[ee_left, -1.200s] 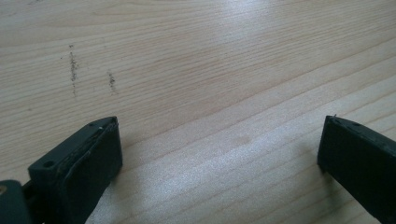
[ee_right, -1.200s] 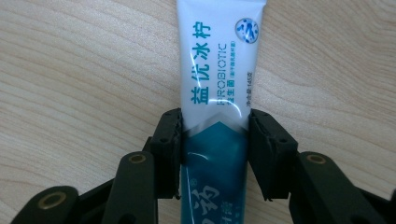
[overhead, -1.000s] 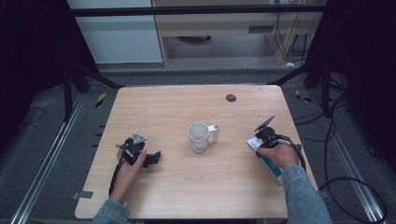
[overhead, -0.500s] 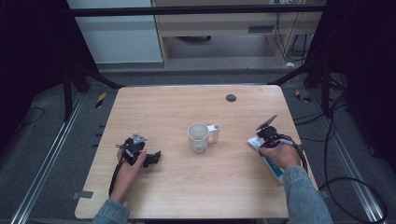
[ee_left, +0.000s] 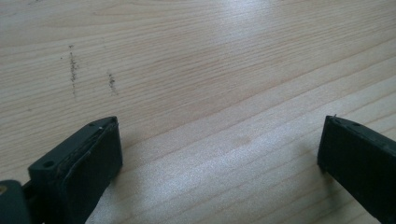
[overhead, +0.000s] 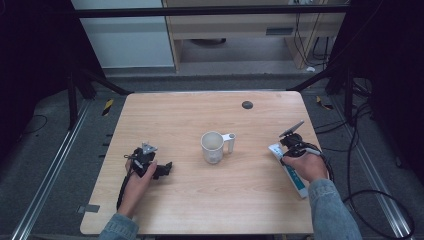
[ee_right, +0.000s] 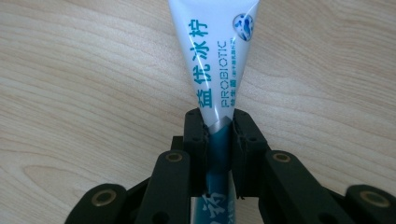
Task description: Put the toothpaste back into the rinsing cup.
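A: Right claw (ee_right: 219,135) is clamping the toothpaste tube (ee_right: 215,56), w/ its jaws having just been closing on it. Tube's lying at the desk's (overhead: 175,120) right edge.
B: Risk?
A: Prob. squeezing paste out or the slick tube slipping.
B: Left claw (ee_left: 219,154)?
A: Gaping, resting near-left. Mug (overhead: 214,146) is sitting mid-desk, not blocking anything.

- the white ceramic mug with a side handle (overhead: 213,146) stands mid-table, the one obstacle between the two hands.
- bare light wooden tabletop (overhead: 190,115) lies open behind it, save a small dark round disc (overhead: 247,104) near the far edge.
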Tool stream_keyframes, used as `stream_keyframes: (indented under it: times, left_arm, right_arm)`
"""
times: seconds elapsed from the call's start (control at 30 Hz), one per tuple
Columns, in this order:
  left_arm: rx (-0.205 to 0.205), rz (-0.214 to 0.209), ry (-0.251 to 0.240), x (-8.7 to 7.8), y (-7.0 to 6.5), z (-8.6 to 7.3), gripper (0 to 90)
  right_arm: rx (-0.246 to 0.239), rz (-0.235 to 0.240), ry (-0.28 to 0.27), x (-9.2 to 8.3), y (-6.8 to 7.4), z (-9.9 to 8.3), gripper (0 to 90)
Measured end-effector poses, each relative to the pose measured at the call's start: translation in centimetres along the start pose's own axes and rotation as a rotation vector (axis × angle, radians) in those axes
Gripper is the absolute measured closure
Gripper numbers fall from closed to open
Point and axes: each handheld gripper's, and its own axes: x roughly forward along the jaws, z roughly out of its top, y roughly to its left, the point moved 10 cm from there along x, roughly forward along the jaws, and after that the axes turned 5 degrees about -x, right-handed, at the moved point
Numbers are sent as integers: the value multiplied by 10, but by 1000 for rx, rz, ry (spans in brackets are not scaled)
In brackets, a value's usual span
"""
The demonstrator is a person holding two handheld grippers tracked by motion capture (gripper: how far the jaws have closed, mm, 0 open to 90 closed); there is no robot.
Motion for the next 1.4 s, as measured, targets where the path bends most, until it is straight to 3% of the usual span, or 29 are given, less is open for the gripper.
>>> stream_keyframes:
  times: [0.33, 0.63, 1.07, 1.4]
  left_arm:
    - [0, 0, 0, 0, 0, 0, 0]
    - [-1, 0, 0, 0, 0, 0, 0]
    - [1, 0, 0, 0, 0, 0, 0]
    - [1, 0, 0, 0, 0, 0, 0]
  right_arm:
    - [16, 1, -60, -14, 1, 5, 780]
    - [38, 17, -141, -21, 12, 18, 784]
    - [42, 15, -161, -31, 12, 25, 787]
    - [43, 3, -204, -53, 12, 34, 786]
